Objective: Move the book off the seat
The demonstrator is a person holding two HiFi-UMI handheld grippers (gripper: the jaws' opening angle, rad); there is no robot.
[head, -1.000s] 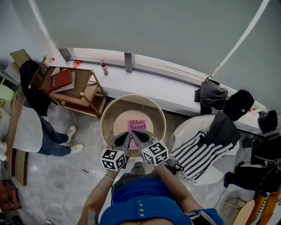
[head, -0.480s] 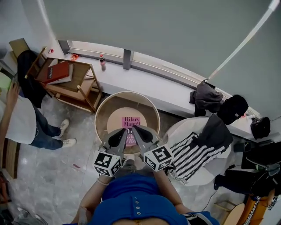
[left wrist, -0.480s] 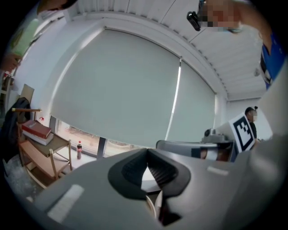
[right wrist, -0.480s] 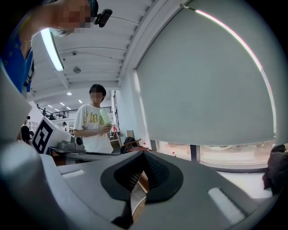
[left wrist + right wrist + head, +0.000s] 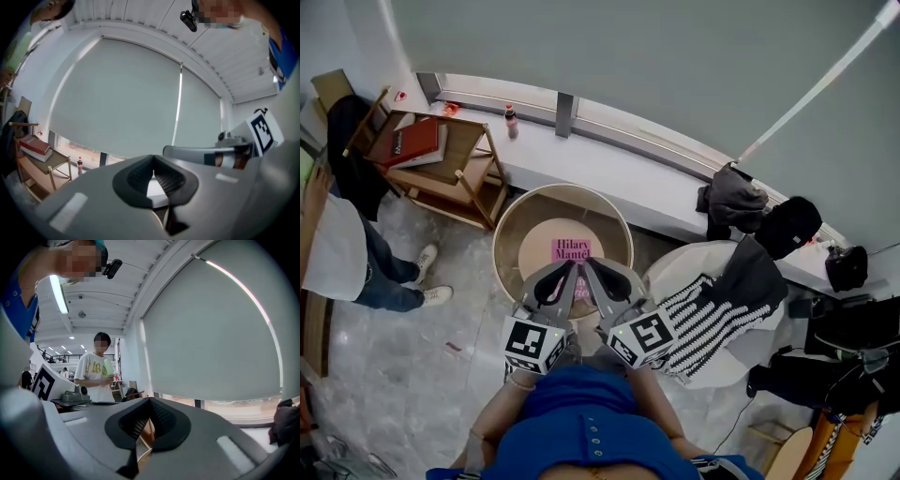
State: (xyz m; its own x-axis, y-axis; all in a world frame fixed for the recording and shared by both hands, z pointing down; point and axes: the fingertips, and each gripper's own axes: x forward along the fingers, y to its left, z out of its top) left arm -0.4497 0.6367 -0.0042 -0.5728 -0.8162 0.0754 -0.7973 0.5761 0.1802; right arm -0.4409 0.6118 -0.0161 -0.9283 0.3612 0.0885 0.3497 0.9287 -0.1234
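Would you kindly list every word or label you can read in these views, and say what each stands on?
"Hilary Mantel": on the pink book lying on the round seat.
Red book on the wooden rack: white print, too small to read.
Bottle label: too small to read.
Person's shirt print: blurred.

grey roller blind (image 5: pixel 628 56) above white sill (image 5: pixel 614 183), wooden rack (image 5: pixel 471 150) on marbled floor (image 5: pixel 394 375).

The right claw (image 5: pixel 149 408) has its jaws pressed together with nothing between them. Behind it, at the left, a person (image 5: pixel 96 369) stands in a white T-shirt with yellow print. A wide grey blind (image 5: pixel 211 333) fills the right side. A strip lamp (image 5: pixel 58 294) glows on the ceiling.
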